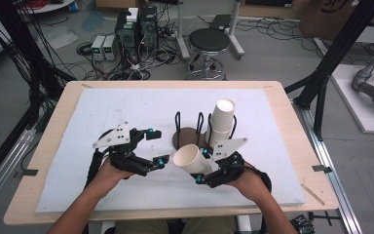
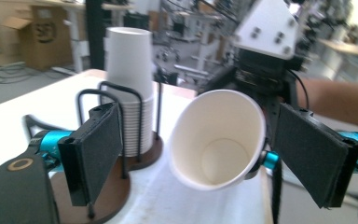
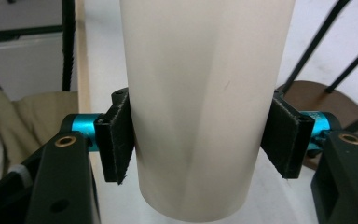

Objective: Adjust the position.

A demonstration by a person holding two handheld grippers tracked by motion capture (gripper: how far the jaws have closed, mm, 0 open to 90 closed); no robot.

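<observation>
Currently — held cup: a single white paper cup is clamped by the right gripper, tipped on its side above the pale blue table mat, its open mouth turned toward the left gripper.
Right jaws: narrow and pressing; in the right gripper view both black pads bear on opposite sides of the cup wall, near the closed base.
Left jaws: spread wide with nothing between them; in the left gripper view the two pads frame the cup's mouth without touching it.
Rack: a round brown wooden base with black wire loops stands just behind the grippers, a tall nested stack of white paper cups leaning in one of its bays.
Step in hand, as judged: passing or re-gripping the lone cup between the two grippers, just in front of the rack.
Doing it well: bring the left pads square onto the wall just below the rim, on opposite sides, so that the mouth is not crushed.
Pressure: keep it light; thin paper will probably dent.
Release: the right gripper should let go only once the left grip is firm.
Risk: a tilted cup may slip or swing into the wire loops.
</observation>
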